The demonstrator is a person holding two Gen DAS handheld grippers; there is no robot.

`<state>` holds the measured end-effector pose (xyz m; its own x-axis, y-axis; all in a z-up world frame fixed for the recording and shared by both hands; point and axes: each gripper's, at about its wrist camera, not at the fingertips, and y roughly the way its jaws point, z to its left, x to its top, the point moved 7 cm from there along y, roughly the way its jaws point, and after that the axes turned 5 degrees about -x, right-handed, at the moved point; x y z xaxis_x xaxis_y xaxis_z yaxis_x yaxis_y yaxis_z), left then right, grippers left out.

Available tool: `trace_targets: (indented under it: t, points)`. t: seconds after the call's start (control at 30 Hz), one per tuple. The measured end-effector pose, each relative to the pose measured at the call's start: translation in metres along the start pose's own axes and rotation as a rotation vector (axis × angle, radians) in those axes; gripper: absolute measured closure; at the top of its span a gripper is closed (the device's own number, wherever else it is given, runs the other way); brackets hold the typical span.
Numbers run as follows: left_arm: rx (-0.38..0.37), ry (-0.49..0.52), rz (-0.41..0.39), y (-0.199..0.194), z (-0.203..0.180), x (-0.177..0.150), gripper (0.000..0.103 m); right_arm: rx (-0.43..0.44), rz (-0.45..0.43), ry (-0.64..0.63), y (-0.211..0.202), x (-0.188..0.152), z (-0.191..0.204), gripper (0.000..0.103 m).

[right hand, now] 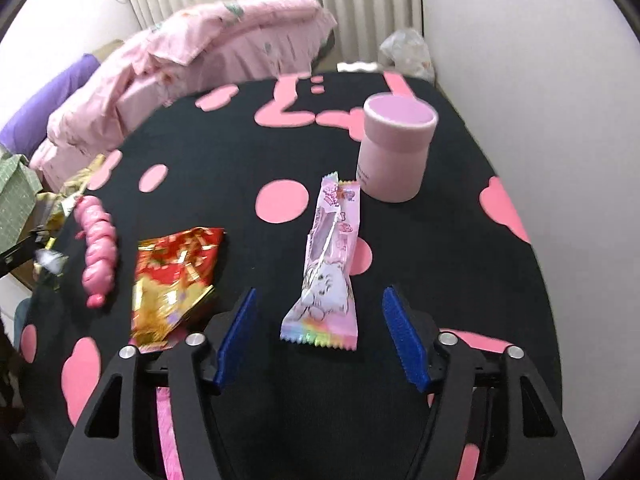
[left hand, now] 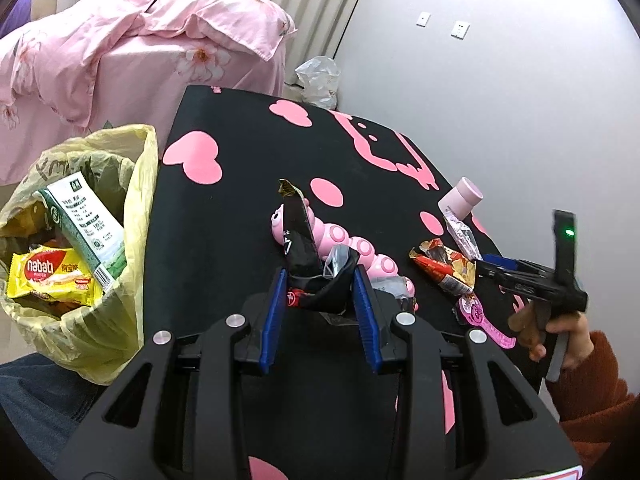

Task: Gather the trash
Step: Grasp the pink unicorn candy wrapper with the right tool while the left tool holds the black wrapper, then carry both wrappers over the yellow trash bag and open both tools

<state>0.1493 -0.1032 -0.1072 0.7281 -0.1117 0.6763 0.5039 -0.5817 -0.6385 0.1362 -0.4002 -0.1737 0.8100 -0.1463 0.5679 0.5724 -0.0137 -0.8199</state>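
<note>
My left gripper point(left hand: 320, 280) is shut on a crumpled black wrapper point(left hand: 310, 264) and holds it above the black table with pink shapes point(left hand: 224, 208). A yellow trash bag point(left hand: 80, 240) with a carton and a yellow wafer pack stands open at the table's left edge. My right gripper point(right hand: 318, 304) is open over a long pink candy wrapper point(right hand: 328, 264), which lies between its fingers. A red and gold wrapper point(right hand: 176, 276) lies to its left, also in the left wrist view point(left hand: 444, 266). The right gripper shows in the left wrist view point(left hand: 484, 266) at the right.
A pink caterpillar toy point(left hand: 360, 252) lies mid-table, also in the right wrist view point(right hand: 98, 248). A pink cylinder box point(right hand: 394, 148) stands at the far right. A pink flat wrapper point(left hand: 480, 320) lies near the front edge. A bed with pink bedding point(left hand: 140, 52) stands behind the table.
</note>
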Motion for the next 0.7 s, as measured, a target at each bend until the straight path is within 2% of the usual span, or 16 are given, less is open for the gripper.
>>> trace_targets:
  t: [0.07, 0.23, 0.4, 0.7]
  points:
    - [0.003, 0.008, -0.010, -0.004, 0.000, 0.001, 0.071, -0.025, 0.014, -0.012, 0.002, 0.002, 0.000, 0.068]
    - [0.015, -0.004, -0.042, -0.016, 0.005, 0.004, 0.071, -0.005, -0.075, -0.044, -0.029, 0.018, 0.015, 0.068]
    - [0.048, 0.000, -0.092, -0.036, 0.014, 0.014, 0.071, 0.062, -0.200, -0.124, -0.075, 0.048, 0.059, 0.068]
    - [0.232, 0.012, -0.276, -0.103, 0.056, 0.047, 0.071, 0.194, -0.375, -0.285, -0.120, 0.086, 0.166, 0.068]
